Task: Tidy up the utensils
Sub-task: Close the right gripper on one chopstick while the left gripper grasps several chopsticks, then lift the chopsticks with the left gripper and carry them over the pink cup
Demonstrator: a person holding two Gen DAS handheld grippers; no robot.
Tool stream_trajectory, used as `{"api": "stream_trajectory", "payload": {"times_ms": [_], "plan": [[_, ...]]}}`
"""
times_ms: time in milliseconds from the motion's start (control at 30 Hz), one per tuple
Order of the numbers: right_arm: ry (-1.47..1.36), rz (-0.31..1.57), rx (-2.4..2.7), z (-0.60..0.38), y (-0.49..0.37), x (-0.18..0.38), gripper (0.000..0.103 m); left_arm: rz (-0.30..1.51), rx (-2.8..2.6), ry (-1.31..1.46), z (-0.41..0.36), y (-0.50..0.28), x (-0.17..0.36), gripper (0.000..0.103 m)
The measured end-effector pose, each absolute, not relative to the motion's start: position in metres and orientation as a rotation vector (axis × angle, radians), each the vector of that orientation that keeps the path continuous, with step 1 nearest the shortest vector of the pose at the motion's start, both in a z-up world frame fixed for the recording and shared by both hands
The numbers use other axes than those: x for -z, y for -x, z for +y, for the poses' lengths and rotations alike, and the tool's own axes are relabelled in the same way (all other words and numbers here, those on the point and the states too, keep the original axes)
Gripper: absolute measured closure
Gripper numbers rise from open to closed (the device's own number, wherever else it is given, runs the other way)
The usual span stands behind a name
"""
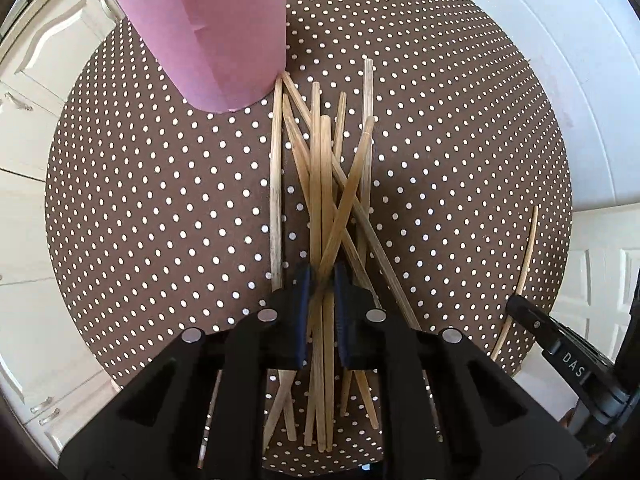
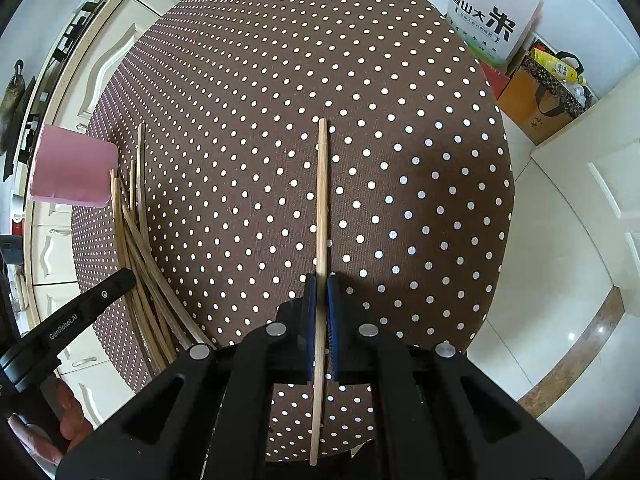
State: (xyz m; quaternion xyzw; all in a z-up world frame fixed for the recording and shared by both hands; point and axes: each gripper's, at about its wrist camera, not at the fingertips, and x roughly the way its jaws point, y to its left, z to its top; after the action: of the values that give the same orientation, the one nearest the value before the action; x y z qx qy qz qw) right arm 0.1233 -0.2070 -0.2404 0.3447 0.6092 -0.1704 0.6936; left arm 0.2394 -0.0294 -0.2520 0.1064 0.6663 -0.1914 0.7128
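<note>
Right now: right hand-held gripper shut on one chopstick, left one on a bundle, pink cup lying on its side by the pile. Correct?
Not quite: the left wrist view shows the pink cup standing upright. The rest holds: right hand-held gripper shut on one chopstick, left hand-held gripper on a bundle.

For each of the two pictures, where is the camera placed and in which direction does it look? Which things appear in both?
Left wrist: sits on the left gripper, looking down at a pile of chopsticks beside the pink cup; its jaws are closed on chopsticks from the pile.
Right wrist: sits on the right gripper, looking steeply down at the dotted tablecloth; its jaws clamp a single chopstick; fingers of a hand show at lower left.
Shared: cup, pile, tablecloth; each view shows the other gripper.
</note>
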Motion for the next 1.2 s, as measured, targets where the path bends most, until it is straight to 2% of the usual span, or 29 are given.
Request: {"api": "stream_trajectory", "payload": {"times_ms": [100,167,467,600,700,1100,1200], "plan": [[-0.782,1.357,0.378,-0.208,-0.123,0.240,0.098,1.474,0.417,-0.221,-0.026,-0.239,0.249,0.092],[-0.795,1.352,0.374,-0.210,-0.121,0.240,0.099,1.460,0.409,-0.234,-0.024,-0.241,0.242,0.097],[-0.788,1.336,0.357,-0.216,-0.124,0.232,0.099,1.437,0.410,-0.204,0.003,-0.248,0.219,0.097],[-0.784,1.320,0.344,-0.216,-0.127,0.226,0.099,1.419,0.401,-0.190,0.007,-0.243,0.191,0.097],[-0.773,1.293,0.326,-0.217,-0.130,0.216,0.099,1.409,0.388,-0.169,0.021,-0.252,0.191,0.097],[-0.653,1.155,0.207,-0.215,-0.155,0.163,0.099,1.291,0.281,-0.059,0.061,-0.241,0.133,0.097],[-0.613,1.123,0.167,-0.210,-0.158,0.148,0.099,1.258,0.254,-0.036,0.046,-0.236,0.123,0.097]]}}
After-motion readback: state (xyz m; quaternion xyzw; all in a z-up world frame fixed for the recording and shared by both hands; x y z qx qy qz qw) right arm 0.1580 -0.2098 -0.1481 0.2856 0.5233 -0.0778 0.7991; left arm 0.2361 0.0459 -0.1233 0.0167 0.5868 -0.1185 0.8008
